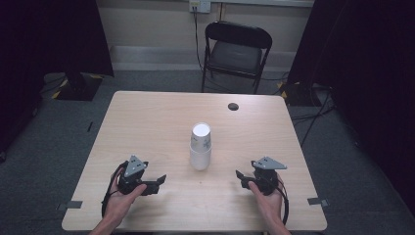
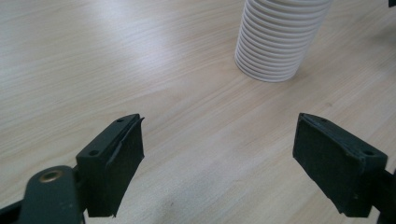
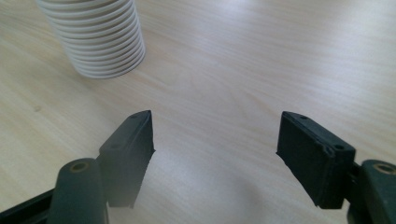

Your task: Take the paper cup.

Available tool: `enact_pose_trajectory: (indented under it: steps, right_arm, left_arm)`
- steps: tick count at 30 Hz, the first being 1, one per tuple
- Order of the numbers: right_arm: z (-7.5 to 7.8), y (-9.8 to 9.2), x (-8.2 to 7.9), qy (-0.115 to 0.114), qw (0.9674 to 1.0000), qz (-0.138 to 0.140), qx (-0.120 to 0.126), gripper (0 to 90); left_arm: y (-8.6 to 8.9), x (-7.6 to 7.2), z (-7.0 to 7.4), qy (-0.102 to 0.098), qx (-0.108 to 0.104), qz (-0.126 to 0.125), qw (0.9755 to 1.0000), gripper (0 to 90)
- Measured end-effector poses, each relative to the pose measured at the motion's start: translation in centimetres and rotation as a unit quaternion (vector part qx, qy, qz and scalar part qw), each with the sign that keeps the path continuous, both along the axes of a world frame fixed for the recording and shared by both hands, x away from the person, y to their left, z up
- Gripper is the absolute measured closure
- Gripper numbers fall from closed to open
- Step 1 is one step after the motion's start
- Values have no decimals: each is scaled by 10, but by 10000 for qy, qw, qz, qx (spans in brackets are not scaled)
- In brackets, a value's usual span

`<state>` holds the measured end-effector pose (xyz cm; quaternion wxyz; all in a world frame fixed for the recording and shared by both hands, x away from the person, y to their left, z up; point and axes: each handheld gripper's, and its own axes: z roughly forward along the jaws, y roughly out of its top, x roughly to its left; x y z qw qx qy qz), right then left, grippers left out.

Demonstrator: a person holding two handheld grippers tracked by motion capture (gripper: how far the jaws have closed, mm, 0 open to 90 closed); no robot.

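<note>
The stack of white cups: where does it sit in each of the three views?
High view: stack of white cups at table centre, between both grippers.
Left gripper view: top right.
Right gripper view: top left.
Shared landmark: the wooden tabletop under the stack.

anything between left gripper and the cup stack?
Nothing: bare table between the open left gripper and the cup stack, seen in the left gripper view.

Dim room, dark at the sides – soft glare on the table (image 2: 140,60) – near gripper parts blurred.
</note>
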<state>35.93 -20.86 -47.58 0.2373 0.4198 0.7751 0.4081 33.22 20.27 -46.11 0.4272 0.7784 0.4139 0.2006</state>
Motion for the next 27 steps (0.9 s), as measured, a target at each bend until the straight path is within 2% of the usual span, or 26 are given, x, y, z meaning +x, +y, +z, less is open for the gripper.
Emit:
enact_pose_trajectory:
  steps: [2, 4, 6, 11, 12, 14, 15, 19, 20, 23, 25, 26, 27]
  right_arm:
    - [0, 1, 0, -32, 10000, -31, -67, 263]
    - [0, 2, 0, 32, 9999, 23, -123, 271]
    - [-1, 1, 0, 157, 9998, 83, -72, 271]
    - [1, 0, -3, 169, 9995, 267, 55, 272]
    - [0, 0, -3, 205, 9992, 332, 87, 290]
    - [0, 0, -4, 303, 9984, 450, 133, 300]
    - [0, 0, -5, 311, 9983, 475, 142, 302]
    - [5, 1, -10, 231, 9979, 560, 234, 304]
    - [7, 1, -11, 193, 9977, 602, 249, 304]
    - [11, 3, -12, 117, 9975, 642, 288, 304]
    - [12, 3, -12, 90, 9973, 658, 308, 305]
    - [13, 5, -13, 4, 9973, 673, 310, 303]
    - [13, 5, -12, 12, 9973, 668, 313, 303]
  left_arm:
    - [0, 1, 0, 57, -90, 40, 9999, 161]
    - [-1, 1, 0, 46, -167, 73, 9998, 158]
    - [-2, 1, 1, -33, -84, 91, 9999, 166]
    - [-8, 1, 1, -165, -69, 30, 9998, 163]
    - [-9, 1, 2, -158, -94, 52, 9998, 179]
    - [-12, 0, 3, -253, 31, 77, 9996, 225]
    - [-13, 0, 3, -231, -16, 11, 9997, 243]
    - [-16, -2, 5, -309, -87, -170, 9993, 304]
    - [-19, -2, 6, -445, -110, -270, 9986, 305]
    - [-26, -2, 13, -493, -161, -184, 9985, 303]
    - [-29, -1, 16, -522, -198, -226, 9982, 296]
    - [-33, 2, 20, -589, -370, -300, 9971, 286]
    - [-35, 4, 22, -605, -386, -355, 9968, 284]
